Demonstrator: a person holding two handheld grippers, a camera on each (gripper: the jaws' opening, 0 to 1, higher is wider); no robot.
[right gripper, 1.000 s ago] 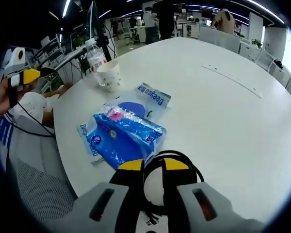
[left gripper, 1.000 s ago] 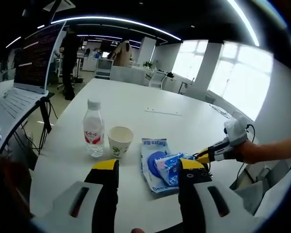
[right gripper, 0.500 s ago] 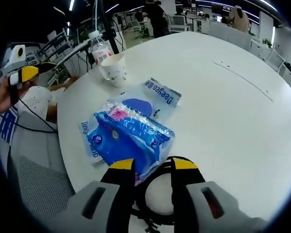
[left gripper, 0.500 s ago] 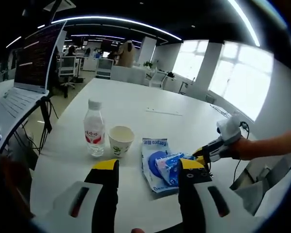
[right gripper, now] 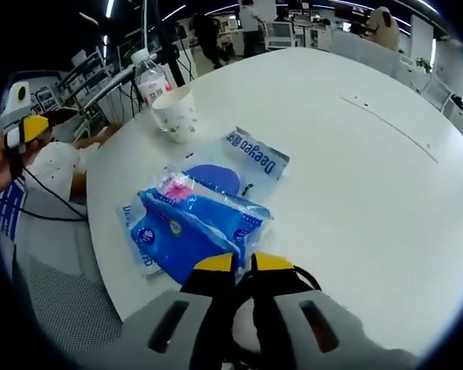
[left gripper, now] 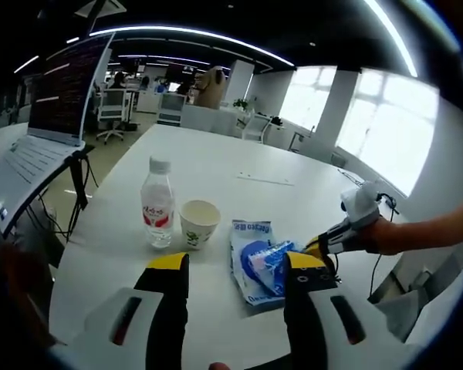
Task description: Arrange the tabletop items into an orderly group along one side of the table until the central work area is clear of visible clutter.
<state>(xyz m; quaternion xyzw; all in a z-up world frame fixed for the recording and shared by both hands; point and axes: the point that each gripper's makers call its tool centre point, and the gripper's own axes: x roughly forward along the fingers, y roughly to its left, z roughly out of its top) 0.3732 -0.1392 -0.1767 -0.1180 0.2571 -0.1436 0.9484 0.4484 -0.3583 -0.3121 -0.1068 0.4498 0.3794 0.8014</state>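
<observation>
Where the right gripper (right gripper: 243, 264) comes up from the bottom of its view, its yellow-tipped jaws stand nearly together, pinching a coiled black cable (right gripper: 301, 279) that loops just to the right of the tips. Directly ahead of them, touching the cable's near edge, lies a blue plastic pack (right gripper: 194, 223) with pink print, resting on top of a flat clear-and-blue bag (right gripper: 251, 154) lettered "Deeyeo". Farther ahead and to the left stand a white paper cup (right gripper: 176, 116) with a small printed pattern and, just behind it, a clear water bottle (right gripper: 149, 80) with a red label whose writing is too small to read. All of these sit on the round white table (right gripper: 355, 177).

From the left gripper view, the left gripper (left gripper: 235, 266) holds its jaws wide apart with nothing between them. Beyond its left jaw stand the bottle (left gripper: 157, 213) and cup (left gripper: 198, 223), side by side; beyond the right jaw lie the bag (left gripper: 251, 230) and the blue pack (left gripper: 268, 260). The right gripper (left gripper: 318, 245) reaches in from the right, held by a hand (left gripper: 382, 235).
</observation>
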